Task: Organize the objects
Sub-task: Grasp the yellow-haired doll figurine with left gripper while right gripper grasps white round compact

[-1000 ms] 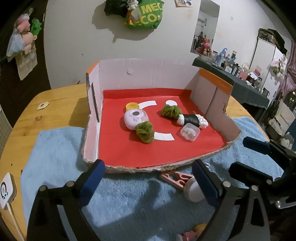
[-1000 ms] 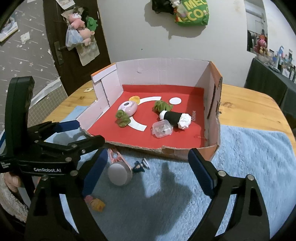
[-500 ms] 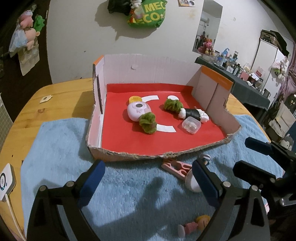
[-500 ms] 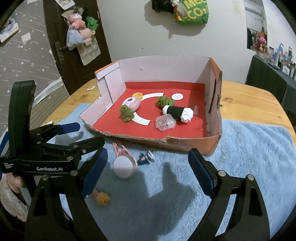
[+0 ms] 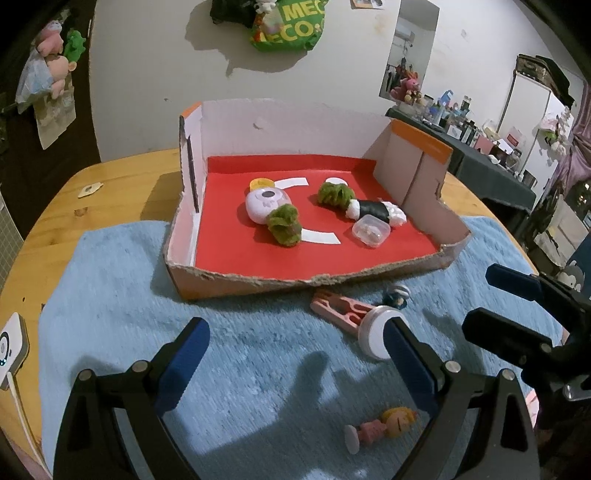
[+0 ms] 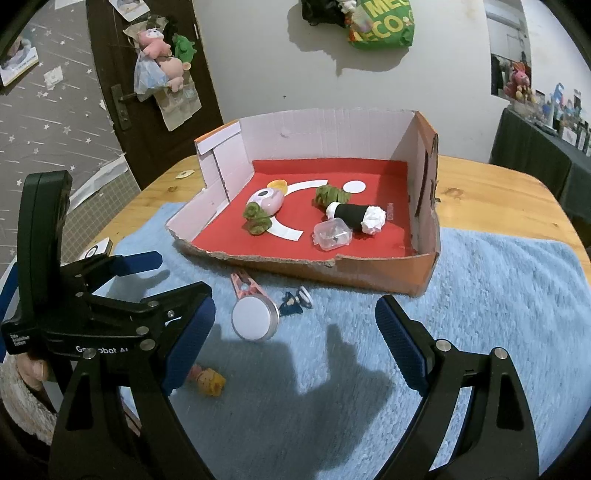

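Left gripper [image 5: 295, 354] and right gripper [image 6: 295, 339], each seen from its own wrist camera, hang above a blue towel [image 5: 110, 295] spread on a wooden table [image 5: 110, 177]; the jaws of both stand wide apart and released, with nothing between them. In the right wrist view the left gripper appears at the near left, a hand [image 6: 35, 367] beneath it.

Nearest on the towel lies a small doll figure with a yellow head [image 5: 382, 426], on its side. Beyond it, a round white disc [image 5: 375, 330] lies against the near end of a pink clip [image 5: 338, 308], and a tiny blue-and-white figure [image 5: 397, 295] lies just right of the clip, near the box front. At the near left edge of the table sits a small white device [image 5: 13, 343] with a cable.

Farther on stands an open cardboard box [image 5: 258, 284] with a torn, low front wall and a red floor. Inside, from near to far: a clear plastic case [image 5: 370, 230] at right; a green fuzzy bundle [image 5: 284, 225] touching a pink oval toy [image 5: 264, 203] at left; a black roll with white ends [image 5: 376, 212]; a second green fuzzy bundle [image 5: 334, 194] touching that roll's far end; and a yellow disc [image 5: 260, 182] behind the pink toy.

On the far wall hangs a green bag [image 5: 291, 26].
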Action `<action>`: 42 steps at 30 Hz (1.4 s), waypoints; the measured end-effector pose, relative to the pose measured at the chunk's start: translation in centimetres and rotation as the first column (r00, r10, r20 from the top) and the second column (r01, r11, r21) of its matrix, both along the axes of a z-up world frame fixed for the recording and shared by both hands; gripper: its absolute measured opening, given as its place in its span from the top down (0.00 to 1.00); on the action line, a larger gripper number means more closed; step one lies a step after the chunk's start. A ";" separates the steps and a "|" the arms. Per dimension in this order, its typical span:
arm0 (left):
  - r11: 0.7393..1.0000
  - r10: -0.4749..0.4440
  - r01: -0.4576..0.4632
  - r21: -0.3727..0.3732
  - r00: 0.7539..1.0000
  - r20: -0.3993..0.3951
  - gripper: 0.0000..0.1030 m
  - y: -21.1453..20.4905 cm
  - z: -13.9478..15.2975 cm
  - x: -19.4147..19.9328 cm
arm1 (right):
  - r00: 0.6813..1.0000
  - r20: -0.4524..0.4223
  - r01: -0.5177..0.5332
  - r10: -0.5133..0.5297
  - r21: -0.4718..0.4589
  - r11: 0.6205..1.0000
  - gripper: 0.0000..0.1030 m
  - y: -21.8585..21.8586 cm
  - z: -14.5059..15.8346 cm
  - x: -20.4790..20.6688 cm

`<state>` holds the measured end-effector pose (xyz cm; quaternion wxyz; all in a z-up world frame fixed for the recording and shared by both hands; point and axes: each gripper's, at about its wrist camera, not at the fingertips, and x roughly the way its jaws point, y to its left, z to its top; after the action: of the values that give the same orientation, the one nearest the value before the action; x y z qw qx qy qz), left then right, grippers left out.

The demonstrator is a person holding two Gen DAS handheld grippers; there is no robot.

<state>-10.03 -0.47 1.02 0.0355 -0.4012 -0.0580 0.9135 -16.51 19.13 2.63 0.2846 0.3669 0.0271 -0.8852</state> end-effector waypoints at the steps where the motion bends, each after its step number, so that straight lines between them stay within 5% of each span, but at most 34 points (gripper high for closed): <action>1: 1.000 -0.001 0.001 0.000 1.000 0.001 0.06 0.1 0.0 0.1 | 1.000 0.000 0.000 0.000 0.000 1.000 0.13 0.0 0.0 0.0; 32: 0.999 -0.044 0.044 -0.017 0.999 -0.004 0.06 0.8 -0.3 4.1 | 0.999 -0.005 0.042 -0.042 0.008 0.999 0.13 1.2 -0.8 0.9; 42: 0.989 -0.134 0.133 -0.056 0.991 -0.013 0.06 3.8 -0.7 5.4 | 0.998 0.000 0.057 -0.057 0.031 0.998 0.14 1.1 -1.6 0.0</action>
<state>-4.60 3.30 0.37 0.0861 -0.3974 -0.0055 0.9136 -16.50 20.21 1.05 0.2535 0.3723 0.0303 -0.8923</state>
